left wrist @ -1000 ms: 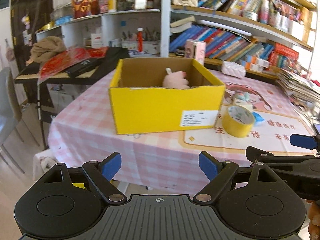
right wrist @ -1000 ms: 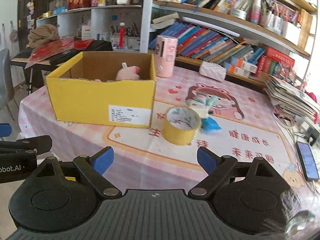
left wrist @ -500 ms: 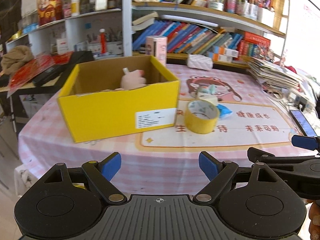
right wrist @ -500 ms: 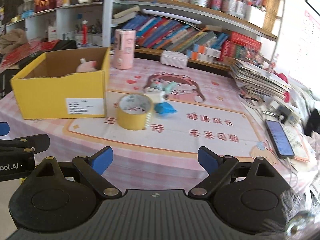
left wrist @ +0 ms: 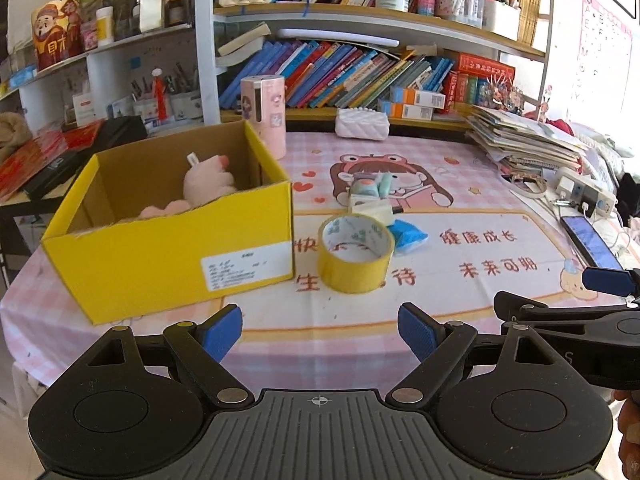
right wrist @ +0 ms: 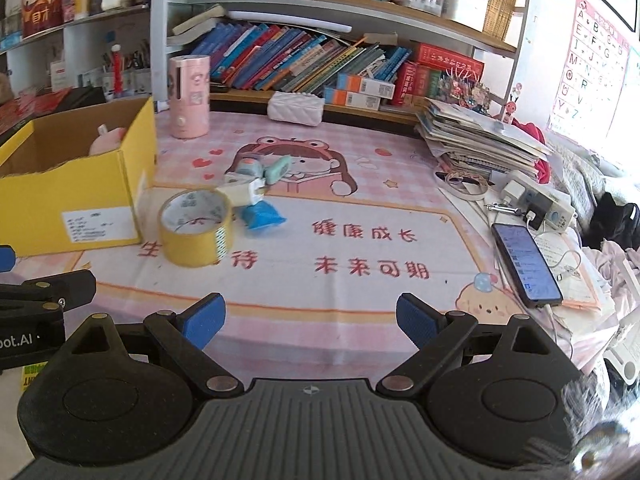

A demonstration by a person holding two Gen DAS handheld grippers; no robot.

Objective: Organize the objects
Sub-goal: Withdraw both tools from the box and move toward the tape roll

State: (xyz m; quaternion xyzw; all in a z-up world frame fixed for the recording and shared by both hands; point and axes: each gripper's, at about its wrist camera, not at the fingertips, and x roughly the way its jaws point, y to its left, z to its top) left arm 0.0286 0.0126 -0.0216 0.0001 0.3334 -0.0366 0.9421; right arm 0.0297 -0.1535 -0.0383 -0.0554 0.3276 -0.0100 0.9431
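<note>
Tablecloth [right wrist: 360, 288] reads 健康成长, 未来可期; alphabet poster [right wrist: 588, 60] shows letters.

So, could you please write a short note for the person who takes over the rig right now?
Left tool: open, empty, held over the near table edge.
Right tool: open, empty, also at the near edge.
Box: yellow, open, on the left of the table, with a pink plush inside.
Done: the plush is in the box.
Left: the tape roll stands just right of the box; behind it lie a blue packet, a white block and a small green-blue piece. All are still on the mat. The tape is nearest, probably the next pick.
</note>
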